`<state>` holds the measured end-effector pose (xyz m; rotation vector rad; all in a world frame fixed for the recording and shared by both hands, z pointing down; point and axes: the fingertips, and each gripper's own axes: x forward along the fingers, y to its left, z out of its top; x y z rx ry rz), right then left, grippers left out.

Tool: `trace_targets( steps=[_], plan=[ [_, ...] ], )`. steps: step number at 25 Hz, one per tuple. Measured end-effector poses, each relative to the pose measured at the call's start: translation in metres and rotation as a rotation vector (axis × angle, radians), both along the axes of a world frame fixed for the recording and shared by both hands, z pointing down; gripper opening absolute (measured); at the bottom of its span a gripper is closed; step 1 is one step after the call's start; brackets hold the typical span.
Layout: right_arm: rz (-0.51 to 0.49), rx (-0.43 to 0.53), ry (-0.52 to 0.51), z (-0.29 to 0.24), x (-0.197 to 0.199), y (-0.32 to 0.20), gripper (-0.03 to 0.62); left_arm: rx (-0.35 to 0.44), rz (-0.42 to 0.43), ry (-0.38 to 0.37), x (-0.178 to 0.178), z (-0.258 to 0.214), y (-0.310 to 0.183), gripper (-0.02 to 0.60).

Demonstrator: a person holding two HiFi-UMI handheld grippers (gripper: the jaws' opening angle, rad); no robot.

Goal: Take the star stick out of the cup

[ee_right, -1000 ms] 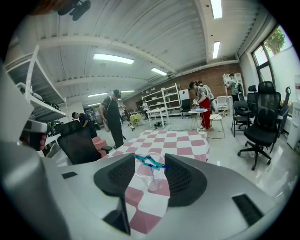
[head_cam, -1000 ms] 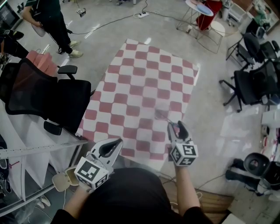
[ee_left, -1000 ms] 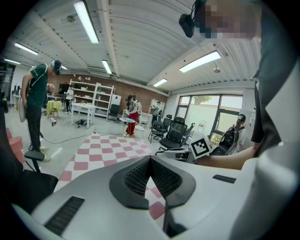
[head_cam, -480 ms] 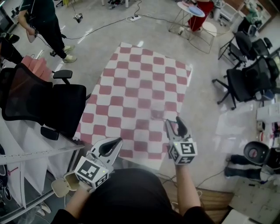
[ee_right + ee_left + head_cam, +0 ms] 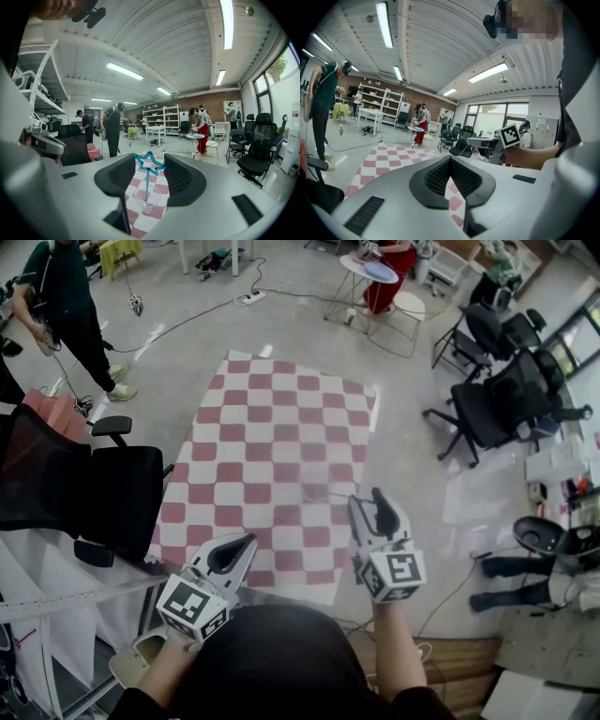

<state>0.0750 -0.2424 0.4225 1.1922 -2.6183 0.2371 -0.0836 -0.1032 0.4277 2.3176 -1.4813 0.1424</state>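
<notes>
Right gripper view: the blue star stick (image 5: 150, 163) stands upright in the clear cup (image 5: 148, 200). Its stem base is inside the cup and its star head shows in the gap between my jaws. The head view gives the cup only as a faint outline on the red-and-white checked surface (image 5: 262, 446), just left of and beyond my right gripper (image 5: 368, 509); the stick cannot be made out there.

Right gripper: jaws apart, pads gripping nothing, aimed slightly below level toward the cup. Left gripper (image 5: 235, 554): jaws together at the tips with nothing between them, held at the near edge of the surface, well apart from the cup. Only the left gripper view shows my right forearm (image 5: 534, 157) and that gripper's marker cube (image 5: 510, 136).

A black office chair (image 5: 89, 486) stands against the left side of the surface. More chairs (image 5: 497, 404) stand to the right, and a standing person (image 5: 66, 306) is at the far left. The cup shows in full between my right jaws
</notes>
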Motion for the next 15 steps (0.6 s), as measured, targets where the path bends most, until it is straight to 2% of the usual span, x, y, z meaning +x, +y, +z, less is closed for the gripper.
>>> trace_targets(
  steps=[7, 15],
  plan=[
    [0.027, 0.092, -0.023, -0.055, 0.019, 0.022, 0.204, 0.05, 0.064, 0.023, 0.008, -0.012, -0.011, 0.04],
    [0.118, 0.105, -0.015, -0.07, 0.048, 0.058, 0.202, 0.071, 0.161, 0.034, 0.022, -0.015, -0.023, 0.04]
  ],
)
